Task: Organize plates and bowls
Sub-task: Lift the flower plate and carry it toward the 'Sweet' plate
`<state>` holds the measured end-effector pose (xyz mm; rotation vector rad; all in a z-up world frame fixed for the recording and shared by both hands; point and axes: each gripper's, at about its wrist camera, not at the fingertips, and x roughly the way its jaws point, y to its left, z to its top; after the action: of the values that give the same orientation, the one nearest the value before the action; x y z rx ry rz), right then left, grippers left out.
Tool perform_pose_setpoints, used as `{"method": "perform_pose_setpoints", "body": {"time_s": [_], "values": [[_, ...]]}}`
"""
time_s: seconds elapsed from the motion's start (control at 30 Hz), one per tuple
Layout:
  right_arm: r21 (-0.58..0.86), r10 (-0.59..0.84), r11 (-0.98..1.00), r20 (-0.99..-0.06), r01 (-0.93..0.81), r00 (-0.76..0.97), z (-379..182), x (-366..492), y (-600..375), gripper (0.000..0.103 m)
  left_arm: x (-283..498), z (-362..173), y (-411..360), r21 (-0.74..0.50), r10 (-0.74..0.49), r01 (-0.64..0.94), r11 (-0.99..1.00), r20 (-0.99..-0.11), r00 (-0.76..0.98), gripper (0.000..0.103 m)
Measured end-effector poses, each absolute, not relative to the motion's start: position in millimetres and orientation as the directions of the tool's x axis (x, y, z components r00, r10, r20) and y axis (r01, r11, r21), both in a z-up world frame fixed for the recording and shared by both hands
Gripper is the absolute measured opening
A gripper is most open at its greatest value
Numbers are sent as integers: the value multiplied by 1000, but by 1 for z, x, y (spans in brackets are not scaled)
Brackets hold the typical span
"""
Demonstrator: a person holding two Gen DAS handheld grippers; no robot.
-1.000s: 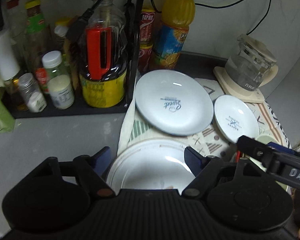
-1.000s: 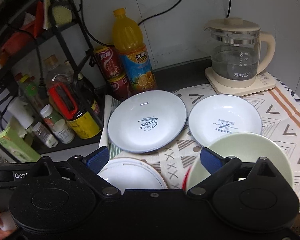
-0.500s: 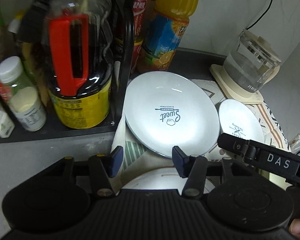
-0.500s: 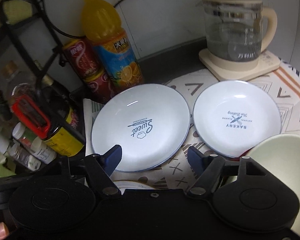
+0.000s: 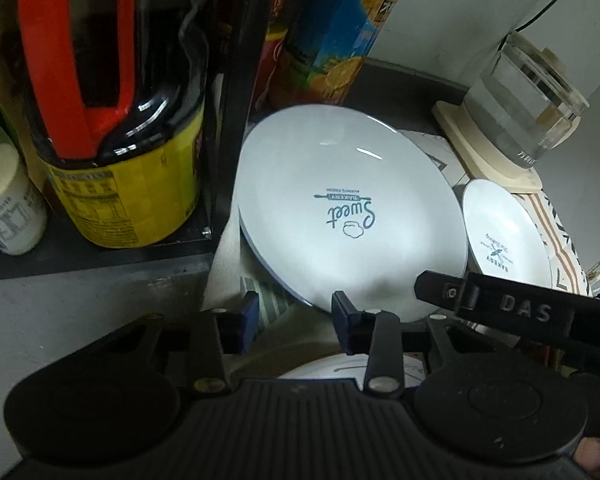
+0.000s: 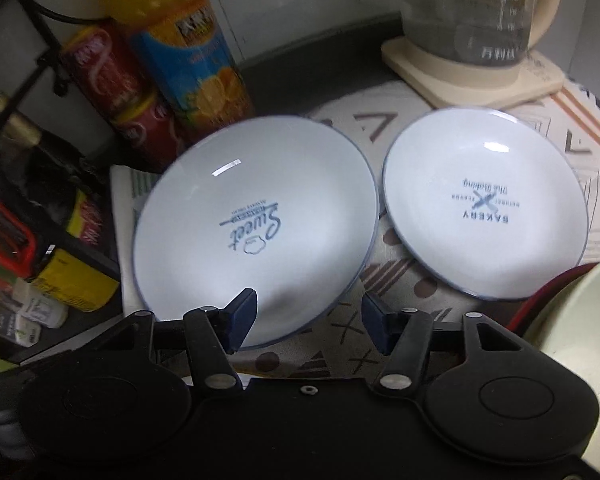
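- The table [image 5: 60,312] is grey, partly covered by a patterned cloth [image 6: 396,280]; a white wall stands behind.
- A black rack [image 5: 236,80] at 10 o'clock holds a dark bottle [image 5: 112,100]; a juice bottle [image 6: 188,48] and red cans [image 6: 112,80] stand at 11 o'clock; a glass kettle [image 6: 468,12] at 1 o'clock.
- The large plate [image 6: 252,232] lies on the cloth, the small plate [image 6: 484,204] just beside it at 3 o'clock. A green bowl [image 6: 580,320] sits at 4 o'clock.
- The left gripper [image 5: 294,322] points at the large plate's near rim, jaws apart, empty.
- The right gripper [image 6: 308,320] hovers low over the same rim, jaws apart, its left finger over the plate.
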<state>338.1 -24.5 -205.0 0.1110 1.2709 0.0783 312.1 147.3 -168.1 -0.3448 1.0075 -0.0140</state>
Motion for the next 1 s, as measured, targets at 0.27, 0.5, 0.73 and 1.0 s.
{"method": "perform_pose_setpoints", "body": {"time_s": [0.27,0.5,0.73,1.0], "values": [[154,126,984,-956,88,266,-226,350,-29,43,326,-177,147,-290,-172,-141,947,-824,540,34],[183,147,973,-961,140,234,-237,360,-35,35,335,-190,149,-305,-175,-162,938,-824,539,31],[140,101,984,-951,113,293,-236,354,-30,26,338,-196,146,-298,-168,-152,942,-814,556,27],[148,117,987,-919,54,377,-218,350,-30,16,333,-184,152,-314,-168,-151,937,-786,595,21]]}}
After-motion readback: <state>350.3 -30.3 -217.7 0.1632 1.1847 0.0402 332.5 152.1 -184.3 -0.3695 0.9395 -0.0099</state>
